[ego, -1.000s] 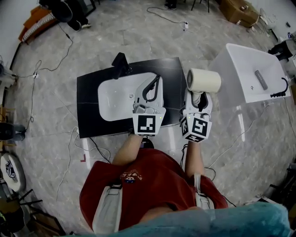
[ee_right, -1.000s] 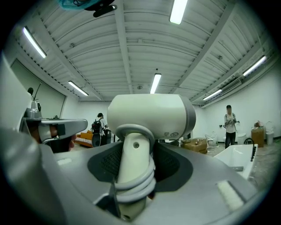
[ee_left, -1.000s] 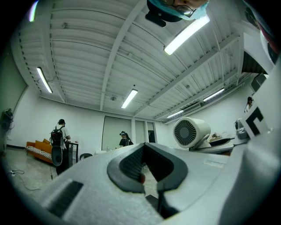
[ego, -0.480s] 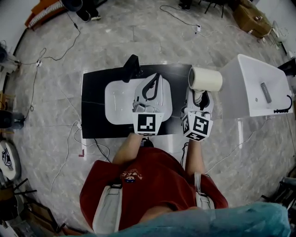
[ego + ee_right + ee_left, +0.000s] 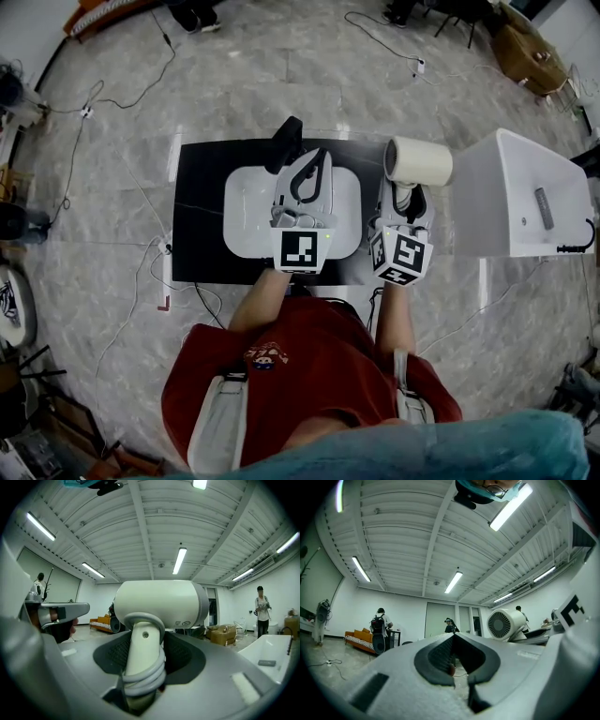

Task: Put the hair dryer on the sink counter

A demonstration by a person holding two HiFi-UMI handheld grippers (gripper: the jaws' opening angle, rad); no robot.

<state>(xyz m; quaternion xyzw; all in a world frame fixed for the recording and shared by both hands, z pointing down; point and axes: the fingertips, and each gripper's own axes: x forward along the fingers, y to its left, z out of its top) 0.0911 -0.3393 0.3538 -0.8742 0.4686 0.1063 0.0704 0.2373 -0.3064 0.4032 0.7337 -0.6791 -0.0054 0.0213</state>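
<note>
My right gripper (image 5: 405, 190) is shut on the handle of the cream hair dryer (image 5: 418, 161), which has its cord wound round the handle (image 5: 142, 665). The barrel (image 5: 161, 603) sits crosswise above the jaws. In the head view the dryer hangs at the right end of the black sink counter (image 5: 200, 220). My left gripper (image 5: 316, 159) is over the white basin (image 5: 246, 211), its jaw tips together with nothing between them (image 5: 453, 637). From the left gripper view the hair dryer (image 5: 505, 624) shows to the right.
A black faucet (image 5: 285, 142) stands at the basin's far edge. A white tub (image 5: 525, 192) stands just right of the counter. Cables (image 5: 141, 202) trail over the marble floor. Several people (image 5: 378, 629) and an orange sofa (image 5: 358, 639) are far across the room.
Both grippers have moved left relative to the counter. The left one now hangs over the basin's middle. The dryer is now closer to the counter's right end. Both grips are unchanged.
</note>
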